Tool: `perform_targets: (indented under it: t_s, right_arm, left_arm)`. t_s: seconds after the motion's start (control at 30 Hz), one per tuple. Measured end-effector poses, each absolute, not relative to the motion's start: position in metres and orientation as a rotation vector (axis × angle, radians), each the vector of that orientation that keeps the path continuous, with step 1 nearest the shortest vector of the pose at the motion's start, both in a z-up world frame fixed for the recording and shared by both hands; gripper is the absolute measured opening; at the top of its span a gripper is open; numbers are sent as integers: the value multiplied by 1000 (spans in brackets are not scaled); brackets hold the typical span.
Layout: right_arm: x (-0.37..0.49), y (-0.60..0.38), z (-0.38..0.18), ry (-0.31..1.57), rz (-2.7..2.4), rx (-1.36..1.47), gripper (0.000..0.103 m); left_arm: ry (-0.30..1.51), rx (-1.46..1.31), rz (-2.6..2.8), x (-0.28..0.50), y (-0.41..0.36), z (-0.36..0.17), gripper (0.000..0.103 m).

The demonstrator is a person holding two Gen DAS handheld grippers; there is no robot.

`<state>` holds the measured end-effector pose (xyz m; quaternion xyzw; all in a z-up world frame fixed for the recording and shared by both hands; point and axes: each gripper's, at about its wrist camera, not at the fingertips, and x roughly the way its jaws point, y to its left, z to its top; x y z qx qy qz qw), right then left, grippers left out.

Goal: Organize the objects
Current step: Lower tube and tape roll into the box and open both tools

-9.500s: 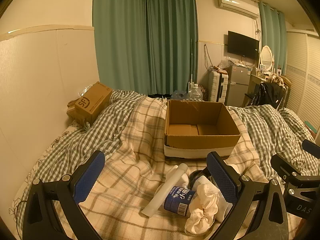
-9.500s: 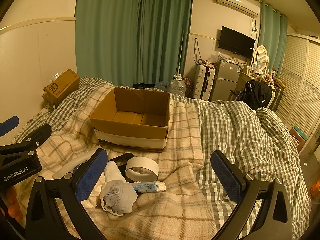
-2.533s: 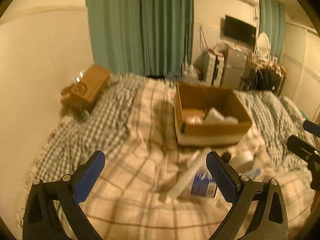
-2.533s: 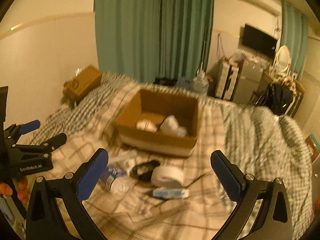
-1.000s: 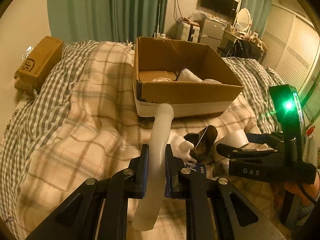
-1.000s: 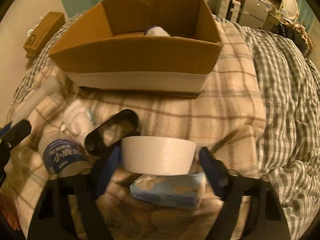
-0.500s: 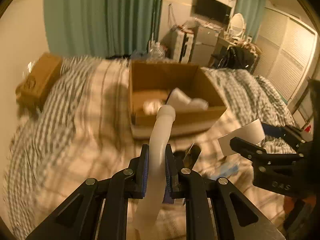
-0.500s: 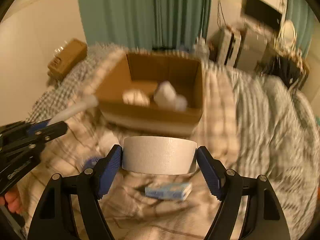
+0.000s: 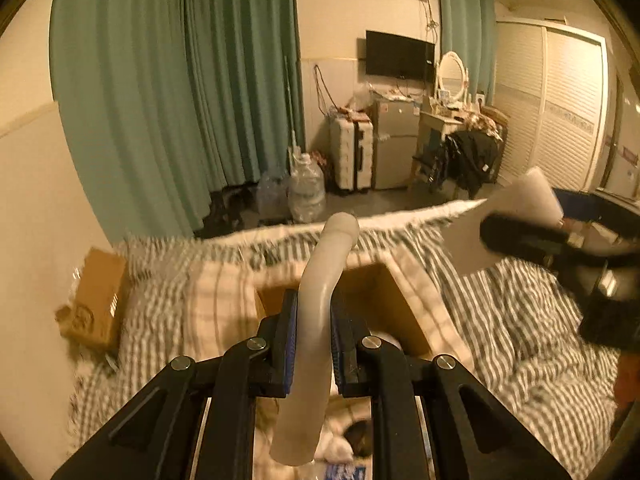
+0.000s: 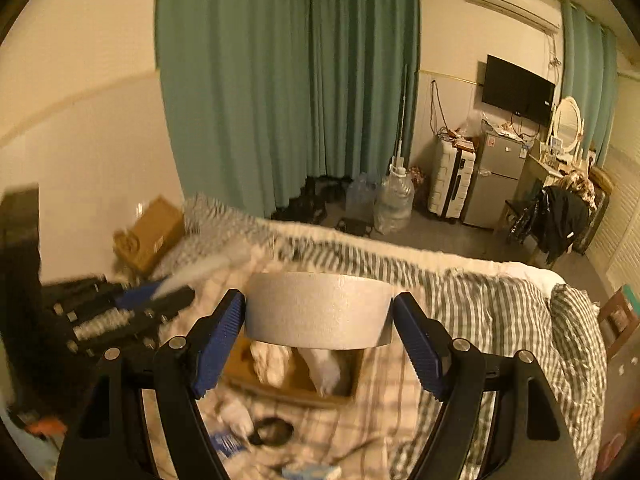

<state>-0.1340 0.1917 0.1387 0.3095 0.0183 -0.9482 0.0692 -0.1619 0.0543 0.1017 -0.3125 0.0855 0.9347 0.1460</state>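
Observation:
My left gripper (image 9: 313,320) is shut on a long bent white plastic tube (image 9: 316,320) and holds it high above the open cardboard box (image 9: 404,312) on the bed. My right gripper (image 10: 319,318) is shut on a white tape roll (image 10: 318,310), held above the same box (image 10: 292,384), which holds white cloth items (image 10: 324,368). The right gripper with the roll (image 9: 504,224) shows at the right of the left wrist view. The left gripper (image 10: 120,312) shows blurred at the left of the right wrist view.
A blue-labelled bottle (image 10: 236,416), a black object (image 10: 272,430) and a small blue box (image 10: 312,471) lie on the plaid blanket in front of the box. A brown carton (image 9: 100,300) sits by the wall at the bed's left. Water jugs, suitcase and fridge stand beyond the bed.
Both grippers have risen with their loads and now look down on the box from higher up. The tube and the tape roll stay gripped.

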Motion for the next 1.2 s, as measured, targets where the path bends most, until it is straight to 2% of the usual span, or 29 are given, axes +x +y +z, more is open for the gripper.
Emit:
perform_targets:
  t_s: [0.1,0.2,0.5,0.9,0.97,1.0,1.03,1.07,1.13,1.2]
  right_arm:
    - [-156,197,164,-3,-2882,888,76]
    - [-168,194,162,32,-2907,870,76]
    - [-218,197,67,-16,-2830,1046,76]
    - [-278,222,-35,-80,-2787,1218,77]
    - [-282,223,-43,-87,-2790,1243,79]
    - [-283,224,-45,-101,-2788,1244,88]
    - [-283,227,-45,-118,-2790,1235,97]
    - [-281,228,-44,-126,-2792,1227,98]
    - [-274,231,-37,-129,-2807,1210,98]
    - [-266,233,-26,-116,-2829,1185,98]
  left_arm:
    - [261,-859,2722,-177,59,114,14]
    - [217,-857,2725,-187,59,111,14]
    - [121,-1024,2683,-228,63,34,14]
    - [93,-1240,2619,-277,74,-68,16]
    - [86,-1281,2590,-282,76,-78,24]
    - [81,-1299,2577,-283,76,-81,27]
    - [77,-1308,2574,-283,77,-82,37]
    - [75,-1311,2581,-283,77,-83,58]
    - [67,-1297,2615,-277,74,-77,82]
    - [48,-1264,2644,-269,69,-66,83]
